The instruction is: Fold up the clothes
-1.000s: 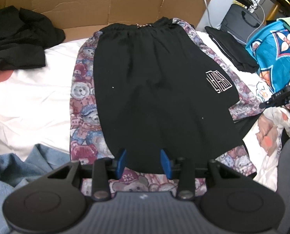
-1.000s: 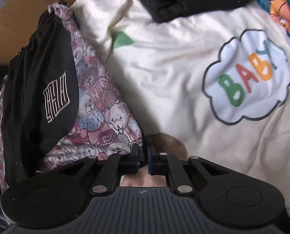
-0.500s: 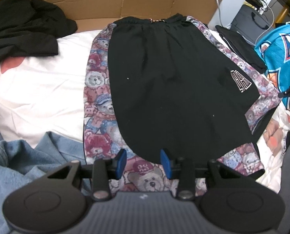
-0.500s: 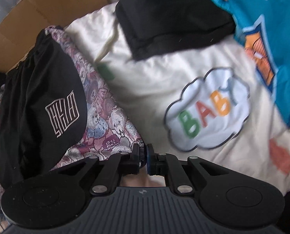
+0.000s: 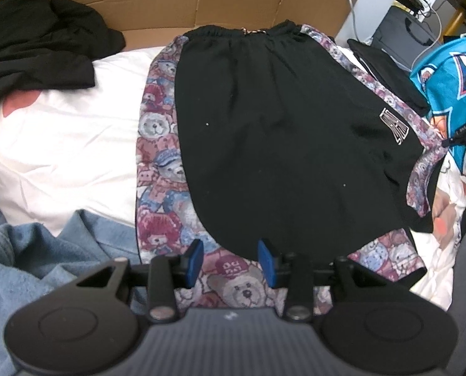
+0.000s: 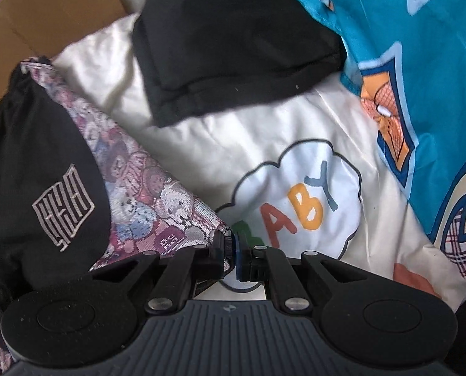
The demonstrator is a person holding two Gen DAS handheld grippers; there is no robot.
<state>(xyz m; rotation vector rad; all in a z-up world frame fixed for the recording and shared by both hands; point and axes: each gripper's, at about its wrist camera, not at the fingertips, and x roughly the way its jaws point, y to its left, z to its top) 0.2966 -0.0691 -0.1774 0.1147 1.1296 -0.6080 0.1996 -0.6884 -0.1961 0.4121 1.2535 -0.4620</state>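
At the lower centre of the right wrist view the right gripper (image 6: 230,250) is clamped on the edge of the teddy-bear fabric (image 6: 145,200), which lies under the black shorts (image 5: 283,144). The left gripper (image 5: 231,261) hangs with its jaws apart above the shorts' near hem, gripping nothing. To fold cleanly, I judge the pinched edge should be carried across evenly, keeping the shorts flat. A folded black garment (image 6: 233,44), blue patterned cloth (image 6: 421,62) and a denim piece (image 5: 45,250) crowd the sides
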